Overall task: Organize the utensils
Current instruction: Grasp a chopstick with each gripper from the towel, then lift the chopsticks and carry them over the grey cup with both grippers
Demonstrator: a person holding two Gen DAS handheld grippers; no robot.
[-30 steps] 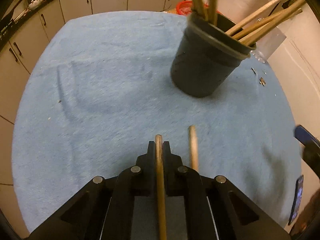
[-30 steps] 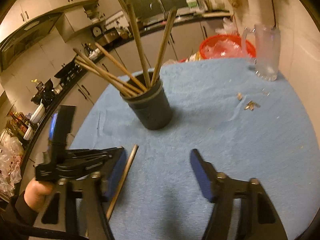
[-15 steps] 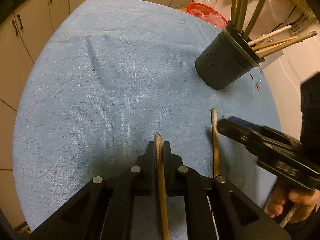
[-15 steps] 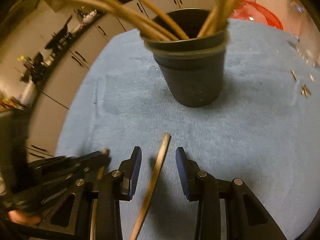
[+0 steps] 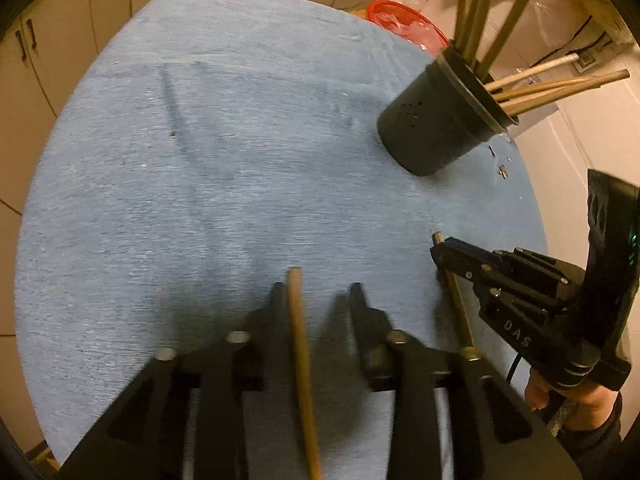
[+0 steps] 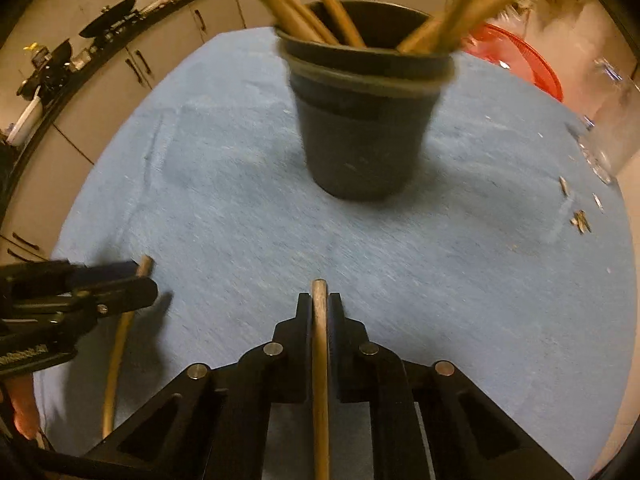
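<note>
1. Two wooden chopsticks lie on the blue cloth point(image 5: 224, 152) in front of me, one under each gripper; the rest of the set stands in the black holder point(image 6: 366, 120) farther back on the cloth.

2. My left gripper point(image 5: 318, 294) has its jaws opening; the left chopstick point(image 5: 302, 364) runs lengthwise between the fingers, close against the left one and clear of the right one, its tip reaching just past the fingertips; I see no pad pressing on it.

3. My right gripper point(image 6: 319, 300) is clamped on the right chopstick point(image 6: 320, 380); both fingers close tight on the stick from either side, and its blunt end pokes out a little beyond them toward the holder.

4. From the left wrist view the right gripper point(image 5: 440, 250) shows at the right edge, pinching that same stick near its far end, a hand point(image 5: 560, 390) below it on the grip.

5. From the right wrist view the left gripper point(image 6: 132, 284) sits at the left edge, the other stick slanting under it on the cloth.

6. The holder stands upright, well apart from both grippers; a red basket point(image 6: 520, 64) sits behind it.
</note>
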